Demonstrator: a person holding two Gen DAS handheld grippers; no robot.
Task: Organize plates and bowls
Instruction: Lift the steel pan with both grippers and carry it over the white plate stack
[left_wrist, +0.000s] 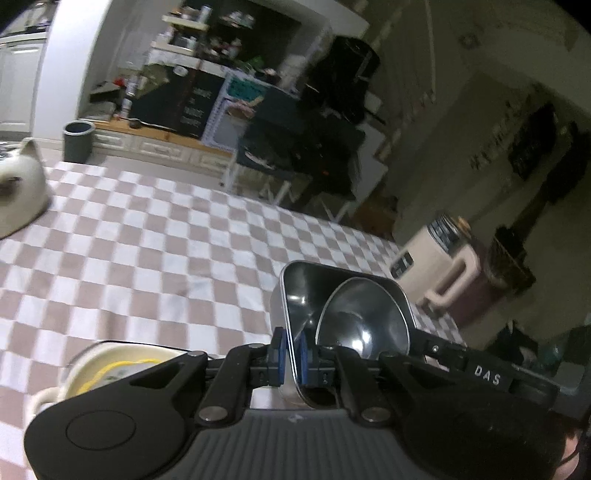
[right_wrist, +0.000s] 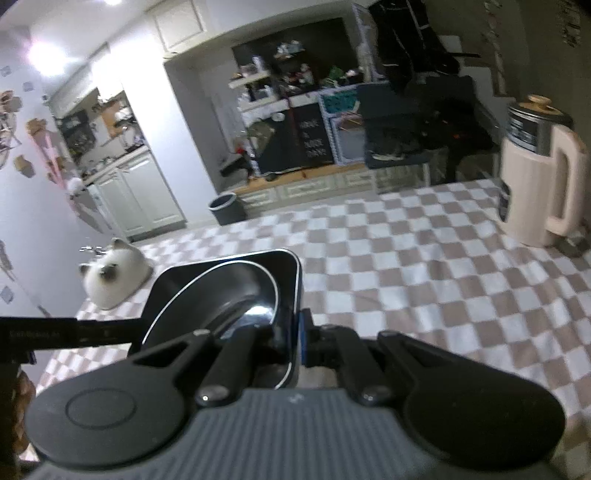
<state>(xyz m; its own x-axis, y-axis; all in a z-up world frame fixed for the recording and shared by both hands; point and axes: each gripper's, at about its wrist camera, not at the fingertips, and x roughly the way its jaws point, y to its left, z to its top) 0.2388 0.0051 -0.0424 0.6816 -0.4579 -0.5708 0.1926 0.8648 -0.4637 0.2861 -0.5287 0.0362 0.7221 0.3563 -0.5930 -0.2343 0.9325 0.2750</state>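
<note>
**Carefully: two grips on one steel tray, bowl riding inside**

Right now I have the square steel tray (left_wrist: 295, 295) pinched on opposite walls. The left hand-held gripper (left_wrist: 291, 356) has its blue pads pressed onto one wall; the right hand-held gripper (right_wrist: 295, 339) clamps the opposite wall, though only one of its pads shows clearly, so I read that as a pinch with some caution. The round steel bowl (left_wrist: 364, 317) sits loose inside the tray, leaning against a wall. The tray looks lifted over the checkered worktop (left_wrist: 147, 236), near its front edge.

To do this well, I'd keep both wrists level and moving together, since any tilt would slide the bowl. The yellow-rimmed dish (left_wrist: 114, 369) lies just beside my left gripper at the worktop's front edge, so I'd watch that side. The cat-shaped ornament (right_wrist: 110, 273) sits at the left edge and the cream jug (right_wrist: 535, 177) at the far right corner, both well apart.
</note>
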